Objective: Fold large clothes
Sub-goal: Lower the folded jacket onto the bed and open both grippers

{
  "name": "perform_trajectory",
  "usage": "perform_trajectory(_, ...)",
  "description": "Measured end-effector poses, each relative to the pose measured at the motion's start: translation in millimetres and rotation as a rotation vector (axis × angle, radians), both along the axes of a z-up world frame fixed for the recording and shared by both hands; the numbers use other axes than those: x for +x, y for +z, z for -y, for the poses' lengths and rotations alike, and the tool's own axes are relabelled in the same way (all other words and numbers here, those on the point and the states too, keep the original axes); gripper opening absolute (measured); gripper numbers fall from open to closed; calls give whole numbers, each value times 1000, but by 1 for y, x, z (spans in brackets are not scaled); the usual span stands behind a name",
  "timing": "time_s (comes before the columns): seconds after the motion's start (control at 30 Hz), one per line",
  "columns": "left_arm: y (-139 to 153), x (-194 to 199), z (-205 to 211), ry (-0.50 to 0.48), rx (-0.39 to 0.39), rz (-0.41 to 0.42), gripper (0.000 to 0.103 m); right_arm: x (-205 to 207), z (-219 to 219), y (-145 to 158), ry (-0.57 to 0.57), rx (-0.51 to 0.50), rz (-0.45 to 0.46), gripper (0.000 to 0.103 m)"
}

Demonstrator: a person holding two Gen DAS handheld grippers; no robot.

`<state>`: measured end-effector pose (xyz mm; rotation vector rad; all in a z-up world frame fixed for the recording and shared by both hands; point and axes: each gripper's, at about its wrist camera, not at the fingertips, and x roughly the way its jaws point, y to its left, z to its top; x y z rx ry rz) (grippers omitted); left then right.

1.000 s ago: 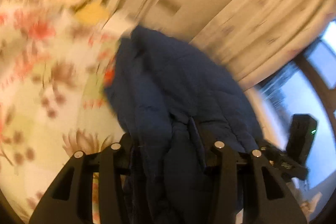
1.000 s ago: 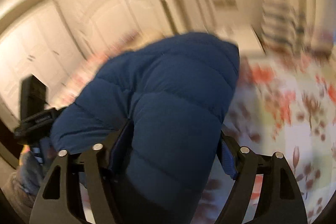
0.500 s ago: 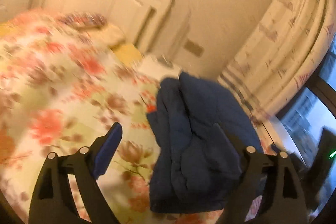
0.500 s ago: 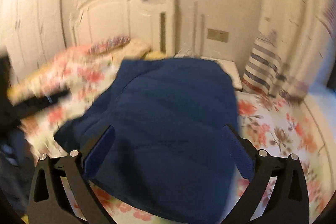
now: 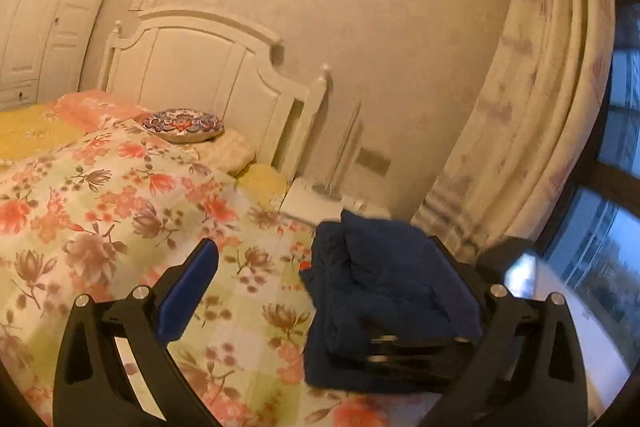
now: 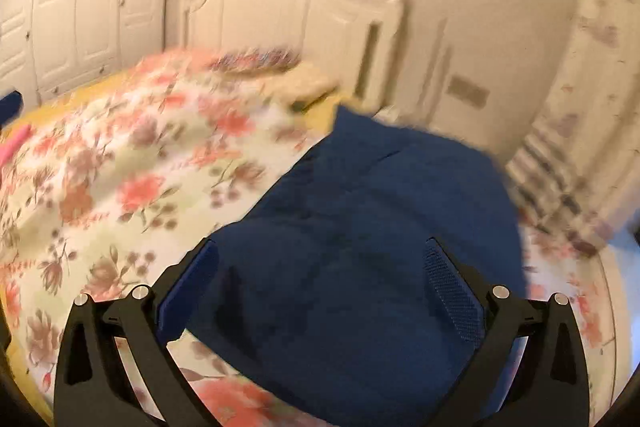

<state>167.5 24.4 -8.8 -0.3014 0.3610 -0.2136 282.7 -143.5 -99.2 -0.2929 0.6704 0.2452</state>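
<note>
A dark blue padded jacket (image 5: 384, 291) lies folded in a thick bundle on the flowered bedspread (image 5: 120, 211), near the bed's right edge. My left gripper (image 5: 320, 267) is open and empty, a little back from the bundle and to its left. The other gripper's black frame shows over the jacket's near right side. In the right wrist view the jacket (image 6: 380, 247) fills the middle. My right gripper (image 6: 320, 267) is open above its near part, with nothing between the fingers. That view is blurred.
A white headboard (image 5: 208, 75) and a round patterned cushion (image 5: 182, 123) are at the far end of the bed. A white bedside table (image 5: 316, 199), striped curtain (image 5: 532, 131) and window (image 5: 612, 219) are at the right. White wardrobes (image 6: 80, 7) stand at the left.
Both grippers were shut on the jacket a second ago. They let go, opened wide and pulled back. The jacket now rests folded on the bed.
</note>
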Motion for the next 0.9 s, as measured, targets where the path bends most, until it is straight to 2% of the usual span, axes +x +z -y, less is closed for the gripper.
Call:
perform_trajectory(0.07, 5, 1, 8, 1, 113, -29, 101, 2, -5, -17, 11, -36, -48, 99)
perform_trajectory(0.1, 5, 0, 9, 11, 158, -34, 101, -2, -2, -19, 19, -18, -40, 99)
perform_trajectory(0.17, 8, 2, 13, 38, 257, -46, 101, -17, 14, -11, 34, 88, -42, 98)
perform_trajectory(0.23, 9, 4, 16, 59, 301, -65, 101, -39, 42, 8, 34, 232, -23, 98)
perform_trajectory(0.27, 10, 6, 18, 70, 313, -82, 101, -46, 52, 16, 17, 267, -8, 98)
perform_trajectory(0.4, 16, 3, 34, 90, 337, -90, 101, -84, 97, 67, -117, 310, 86, 98)
perform_trajectory(0.47, 24, -3, 50, 51, 344, -77, 101, -104, 114, 97, -190, 300, 112, 98)
perform_trajectory(0.6, 39, -18, 81, 15, 386, -57, 101, -135, 123, 135, -282, 227, 127, 98)
perform_trajectory(0.73, 56, -42, 103, -18, 420, -9, 101, -161, 122, 143, -324, 162, 153, 98)
perform_trajectory(0.83, 63, -54, 109, -54, 414, -7, 101, -171, 120, 138, -316, 155, 134, 98)
perform_trajectory(0.9, 66, -59, 111, -40, 427, -5, 101, -177, 113, 134, -312, 124, 132, 98)
